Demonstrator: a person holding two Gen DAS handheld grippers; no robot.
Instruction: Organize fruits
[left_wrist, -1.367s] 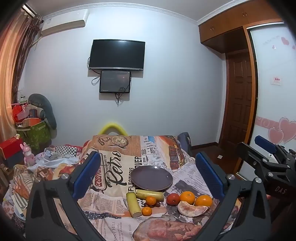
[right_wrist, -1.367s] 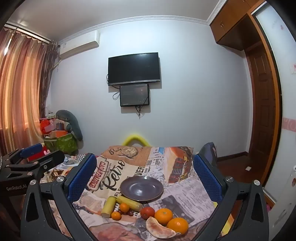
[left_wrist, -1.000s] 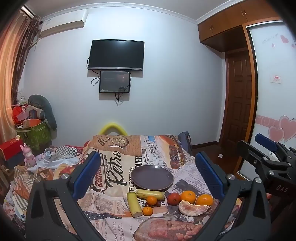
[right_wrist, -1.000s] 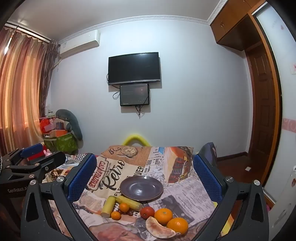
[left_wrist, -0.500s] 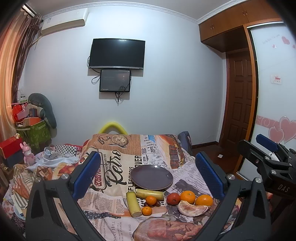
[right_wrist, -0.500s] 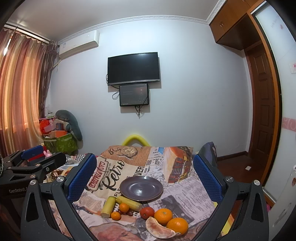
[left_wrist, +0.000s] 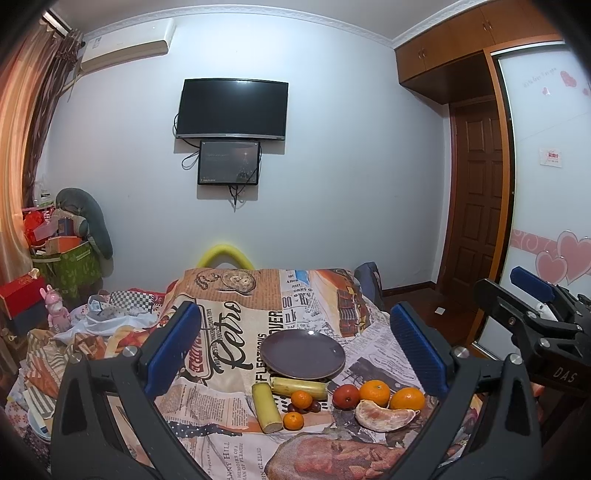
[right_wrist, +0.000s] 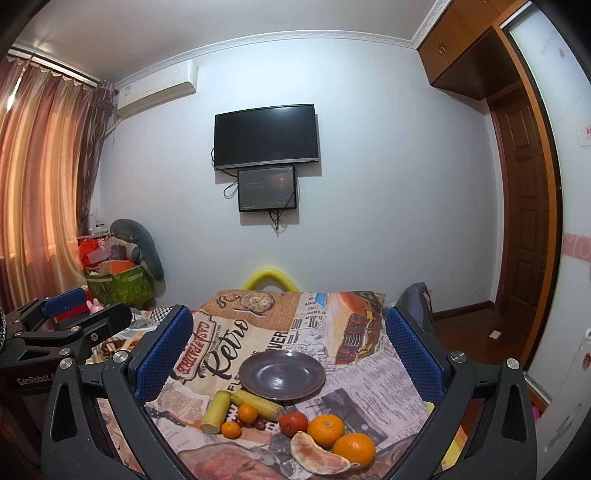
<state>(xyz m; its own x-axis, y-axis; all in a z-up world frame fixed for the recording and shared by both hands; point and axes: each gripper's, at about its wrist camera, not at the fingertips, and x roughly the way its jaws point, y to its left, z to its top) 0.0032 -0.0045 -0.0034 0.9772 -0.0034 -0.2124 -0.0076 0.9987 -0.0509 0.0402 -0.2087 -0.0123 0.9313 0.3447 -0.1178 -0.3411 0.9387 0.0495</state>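
Both grippers — left gripper (left_wrist: 295, 347), right gripper (right_wrist: 288, 350) — hover with jaws wide, holding nothing; fruit lies just this side of the purple plate (right_wrist: 282, 375); the oranges (right_wrist: 354, 449) lie nearer the right one.

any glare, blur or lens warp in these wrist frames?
Left wrist: strong fisheye bowing of door frame, dark vignette corners, fruit sharp, no glare on plate. Right wrist: same warp, warm glow through curtain, faint sheen on plate.
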